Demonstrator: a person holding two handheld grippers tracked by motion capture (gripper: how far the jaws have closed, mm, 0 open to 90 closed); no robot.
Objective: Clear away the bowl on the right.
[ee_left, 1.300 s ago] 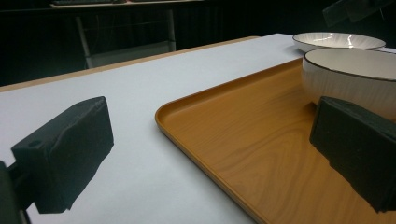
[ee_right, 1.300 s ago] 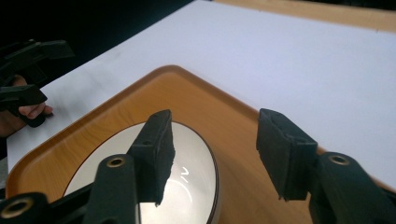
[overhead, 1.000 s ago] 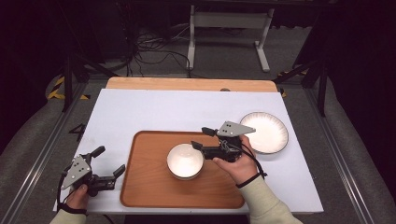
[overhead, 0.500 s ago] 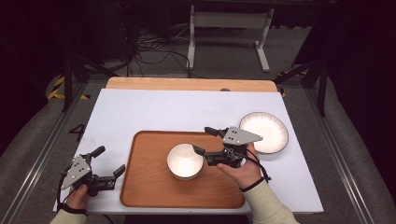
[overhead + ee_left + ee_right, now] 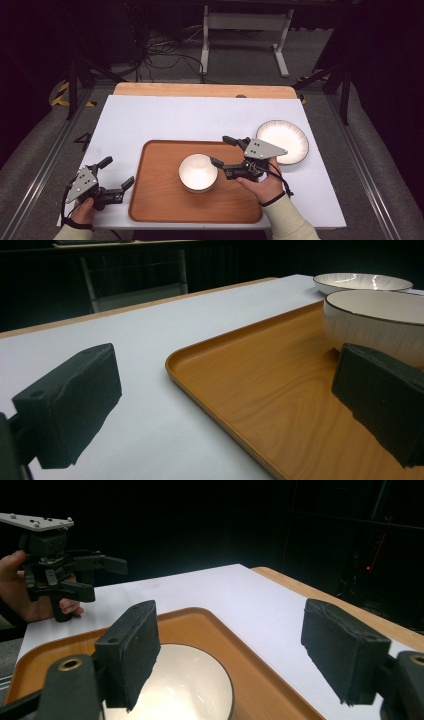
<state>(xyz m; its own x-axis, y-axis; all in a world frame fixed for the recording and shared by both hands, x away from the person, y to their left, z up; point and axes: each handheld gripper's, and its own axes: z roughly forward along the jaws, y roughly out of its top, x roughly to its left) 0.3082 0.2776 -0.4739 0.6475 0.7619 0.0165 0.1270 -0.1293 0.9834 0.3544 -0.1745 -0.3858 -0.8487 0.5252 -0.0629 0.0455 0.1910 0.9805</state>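
Observation:
A white bowl stands in the middle of the wooden tray. My right gripper hovers just right of the bowl, over the tray's right part. Its jaws have just been opening and stand wide with nothing between them. In the right gripper view the bowl lies below and beyond the left pad of my right gripper. My left gripper is open at the tray's left edge, low over the table. The left gripper view puts the tray between the pads of my left gripper, with the bowl farther off.
A white plate with a dark rim lies on the white table top right of the tray, close behind my right hand. A wooden strip runs along the table's far edge. Stand legs and cables lie on the floor beyond.
My right gripper has drawn back to the right from the bowl's rim and its jaws have spread wider. The bowl and the left gripper have stayed where they were.

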